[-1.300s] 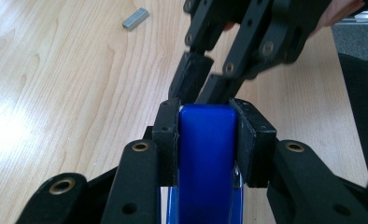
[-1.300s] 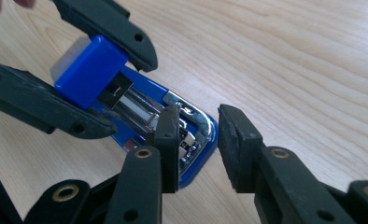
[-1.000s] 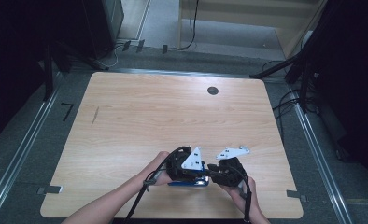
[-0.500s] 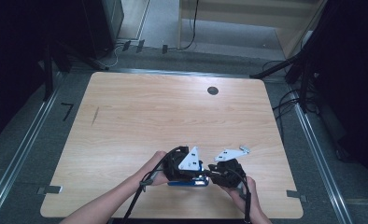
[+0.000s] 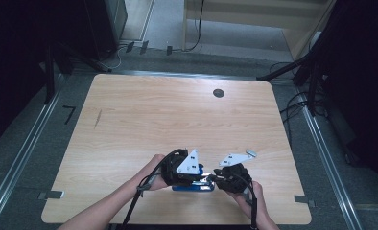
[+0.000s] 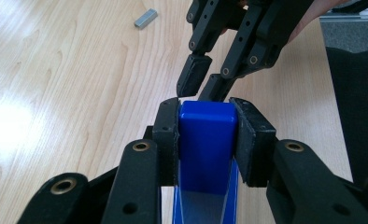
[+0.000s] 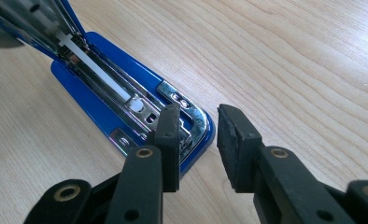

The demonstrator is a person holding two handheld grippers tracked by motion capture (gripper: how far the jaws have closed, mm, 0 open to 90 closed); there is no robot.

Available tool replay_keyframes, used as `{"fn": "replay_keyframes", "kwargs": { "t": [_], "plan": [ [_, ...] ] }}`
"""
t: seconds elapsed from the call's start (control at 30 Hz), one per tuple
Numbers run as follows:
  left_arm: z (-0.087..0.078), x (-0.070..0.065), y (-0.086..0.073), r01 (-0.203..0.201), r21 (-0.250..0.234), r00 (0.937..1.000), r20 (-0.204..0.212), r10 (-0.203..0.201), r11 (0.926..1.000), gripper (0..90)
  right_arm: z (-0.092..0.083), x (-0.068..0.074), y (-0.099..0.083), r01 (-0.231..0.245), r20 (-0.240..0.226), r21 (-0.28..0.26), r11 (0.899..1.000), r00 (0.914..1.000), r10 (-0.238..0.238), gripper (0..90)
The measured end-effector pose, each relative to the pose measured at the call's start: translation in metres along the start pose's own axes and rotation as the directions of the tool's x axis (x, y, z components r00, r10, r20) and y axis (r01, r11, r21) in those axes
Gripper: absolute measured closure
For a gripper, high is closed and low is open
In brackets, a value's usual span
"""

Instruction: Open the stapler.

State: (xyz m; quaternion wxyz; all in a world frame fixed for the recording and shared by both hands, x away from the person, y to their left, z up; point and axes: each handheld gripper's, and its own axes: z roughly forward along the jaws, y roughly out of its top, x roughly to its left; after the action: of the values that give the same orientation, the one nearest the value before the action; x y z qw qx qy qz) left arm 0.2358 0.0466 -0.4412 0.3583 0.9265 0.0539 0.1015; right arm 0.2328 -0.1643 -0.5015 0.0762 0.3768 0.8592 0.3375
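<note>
- Blue stapler [image 5: 193, 184] sits near the table's [image 5: 177, 115] front edge, about mid-width, lid swung up.
- Left gripper [image 6: 205, 135] pinches the raised blue lid [image 6: 205, 140], pads on both sides.
- Right gripper [image 7: 198, 140] at the open base's [image 7: 126, 112] front tip, jaws slightly apart, nothing clamped.
- Small metal block [image 6: 145, 18] lies farther out on the wood.
</note>
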Motion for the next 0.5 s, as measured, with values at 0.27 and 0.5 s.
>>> {"fn": "replay_keyframes", "kwargs": {
  "t": [0.27, 0.5],
  "plan": [
    [-0.005, 0.000, -0.001, -0.001, 0.006, 1.0000, 0.004, 0.001, 1.0000, 66.2, 0.000, 0.001, -0.001, 0.002, 0.001, -0.003, 1.000, 1.0000, -0.002, 73.6],
    [-0.012, 0.001, -0.005, 0.013, 0.003, 0.9999, 0.003, -0.013, 0.9999, 66.2, 0.000, 0.002, -0.001, 0.011, 0.002, -0.004, 1.000, 0.9999, -0.011, 74.6]
  ]
}}
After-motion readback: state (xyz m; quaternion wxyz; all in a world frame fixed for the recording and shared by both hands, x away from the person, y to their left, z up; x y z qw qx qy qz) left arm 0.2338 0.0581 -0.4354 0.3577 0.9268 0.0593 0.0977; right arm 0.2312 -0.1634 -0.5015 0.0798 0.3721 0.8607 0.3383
